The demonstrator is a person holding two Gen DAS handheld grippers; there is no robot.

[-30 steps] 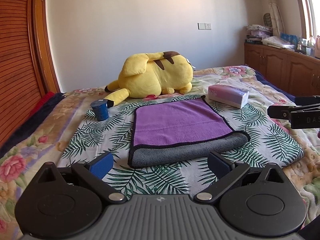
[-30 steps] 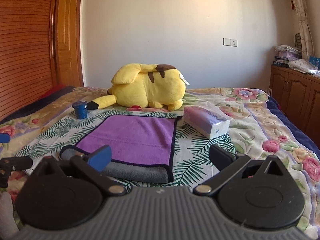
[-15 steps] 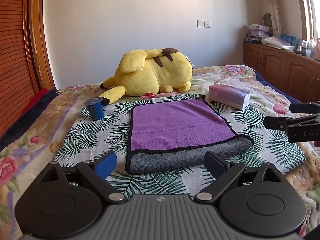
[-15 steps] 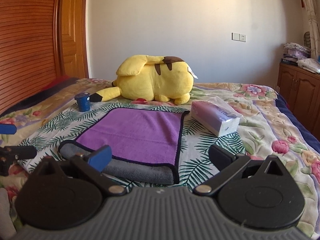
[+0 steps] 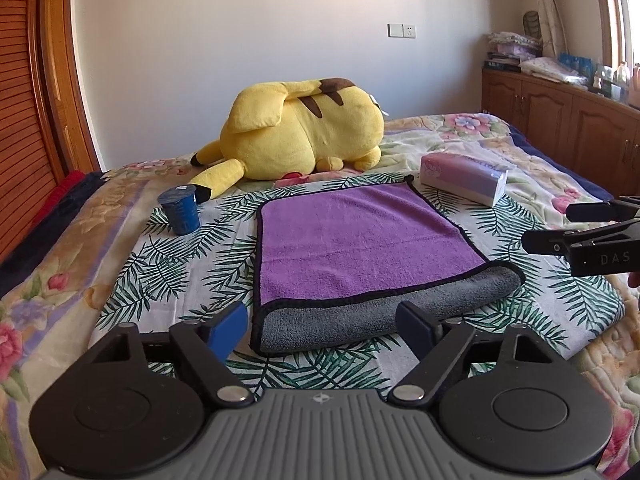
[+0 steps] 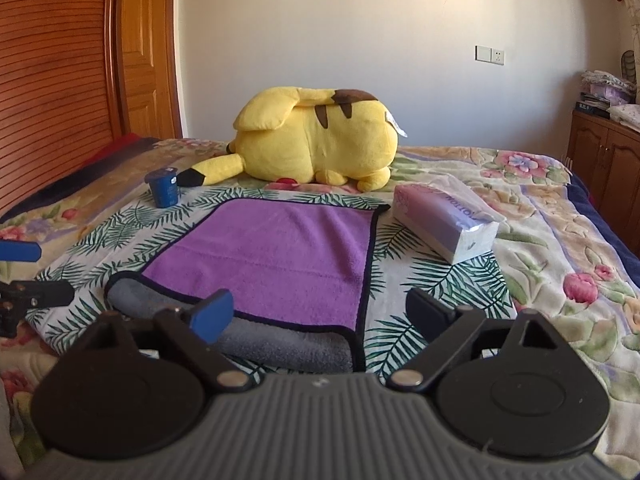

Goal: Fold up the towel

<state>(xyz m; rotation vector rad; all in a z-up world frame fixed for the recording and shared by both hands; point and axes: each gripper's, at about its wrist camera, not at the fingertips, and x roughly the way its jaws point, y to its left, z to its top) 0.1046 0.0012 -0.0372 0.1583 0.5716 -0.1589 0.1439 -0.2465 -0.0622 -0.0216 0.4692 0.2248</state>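
A purple towel (image 5: 360,240) with a black hem and grey underside lies folded on the palm-leaf cloth on the bed; the grey fold faces me. It also shows in the right wrist view (image 6: 280,256). My left gripper (image 5: 324,326) is open and empty, just short of the towel's near left corner. My right gripper (image 6: 320,312) is open and empty, just short of the near right corner. Each gripper shows at the edge of the other's view: the right one (image 5: 580,236) and the left one (image 6: 24,276).
A yellow plush toy (image 5: 300,140) lies behind the towel. A blue cup (image 5: 180,212) stands to the left, a tissue pack (image 5: 464,178) to the right. Wooden cabinets (image 5: 560,128) line the right wall, a wooden slatted door (image 6: 52,80) the left.
Both grippers have moved closer to the towel's near edge and stayed open. The towel has not moved.
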